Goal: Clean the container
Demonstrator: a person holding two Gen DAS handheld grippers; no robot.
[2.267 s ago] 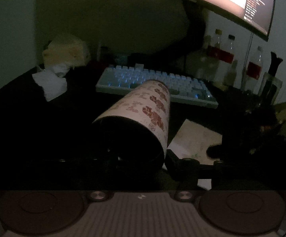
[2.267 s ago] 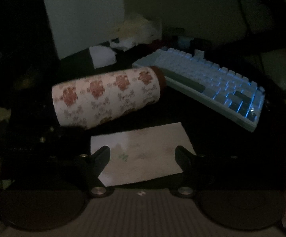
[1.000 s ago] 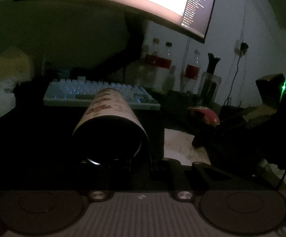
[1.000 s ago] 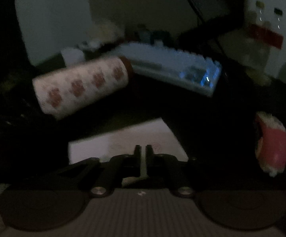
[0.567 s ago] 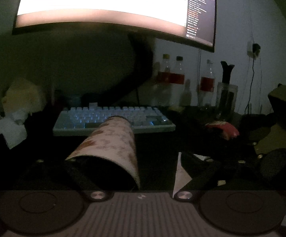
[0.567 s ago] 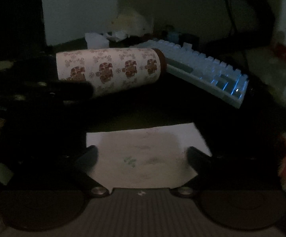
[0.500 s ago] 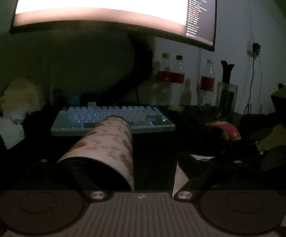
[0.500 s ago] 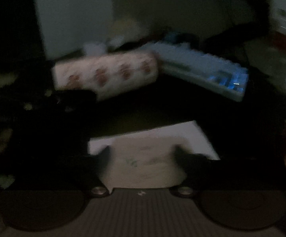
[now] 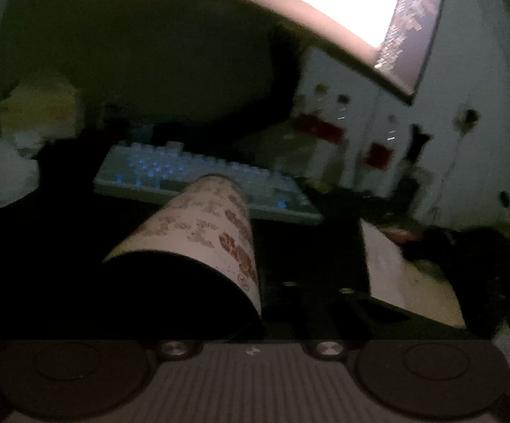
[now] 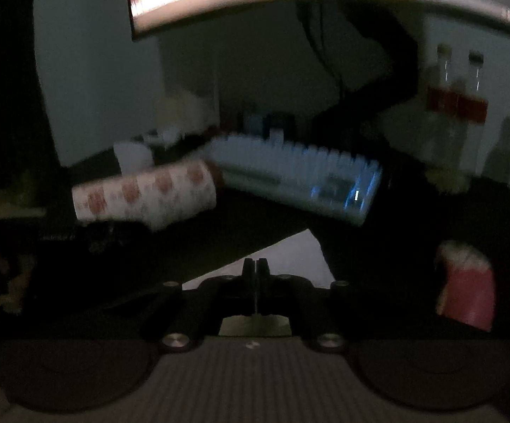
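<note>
now left gripper (image 9: 276, 292) clamps container (image 9: 205, 232) rim, right gripper (image 10: 255, 268) pinches paper sheet (image 10: 290, 250)

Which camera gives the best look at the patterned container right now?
The right wrist view: the patterned container shows side-on, whole length visible with its dark far end, though blurred. The left wrist view looks along it from the near rim, so its lower part is lost in shadow.

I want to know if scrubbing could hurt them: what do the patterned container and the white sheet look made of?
Patterned container: probably glazed ceramic or coated metal; smooth cream wall, printed red motifs, thin rigid rim. Blur leaves it open.
White sheet: looks like a thin matte paper towel, faintly stained, hanging limp.
</note>
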